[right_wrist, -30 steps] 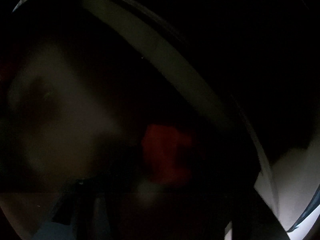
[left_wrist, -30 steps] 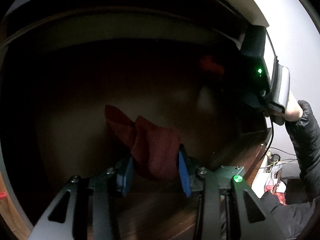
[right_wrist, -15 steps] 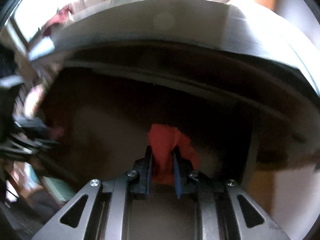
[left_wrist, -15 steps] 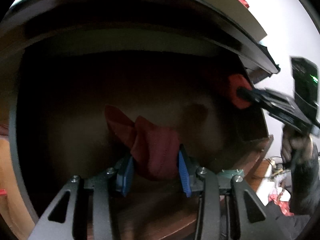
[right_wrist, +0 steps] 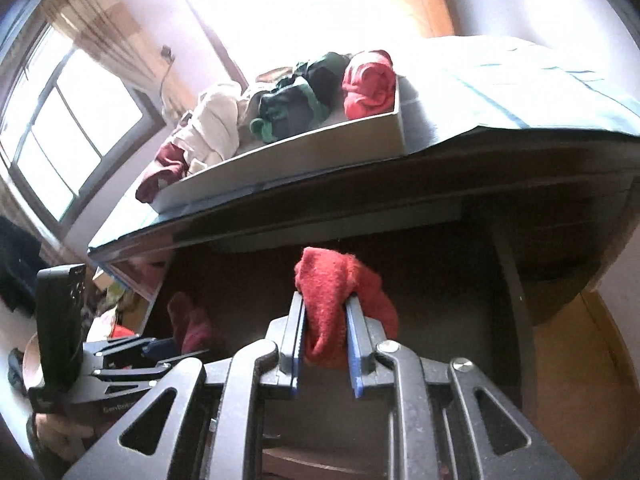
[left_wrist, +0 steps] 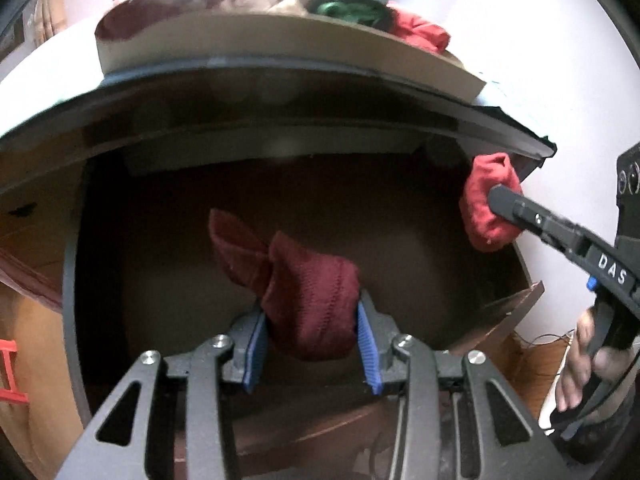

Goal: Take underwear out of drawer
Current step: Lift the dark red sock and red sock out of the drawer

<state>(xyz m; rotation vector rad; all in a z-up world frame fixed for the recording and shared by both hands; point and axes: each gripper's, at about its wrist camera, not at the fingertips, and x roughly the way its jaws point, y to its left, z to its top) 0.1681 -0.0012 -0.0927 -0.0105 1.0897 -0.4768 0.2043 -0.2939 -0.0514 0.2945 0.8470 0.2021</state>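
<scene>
Underwear in each tool's clamp, maroon [left_wrist: 316, 308] left [left_wrist: 311, 350], red [right_wrist: 336, 304] right [right_wrist: 325, 354] (white tray [right_wrist: 280, 152] clearest from right wrist).

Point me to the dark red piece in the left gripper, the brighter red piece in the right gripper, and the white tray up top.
dark red piece [left_wrist: 316, 304], left wrist view, bunched middle between the pads.
brighter red piece [right_wrist: 332, 292], right wrist view, upper fold above the pads.
white tray [right_wrist: 288, 146], right wrist view, front wall.

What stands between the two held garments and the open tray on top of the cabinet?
The overhanging cabinet top edge sits between them. The bright red garment and dark red garment hang below it, over the drawer; the tray sits above.
</scene>
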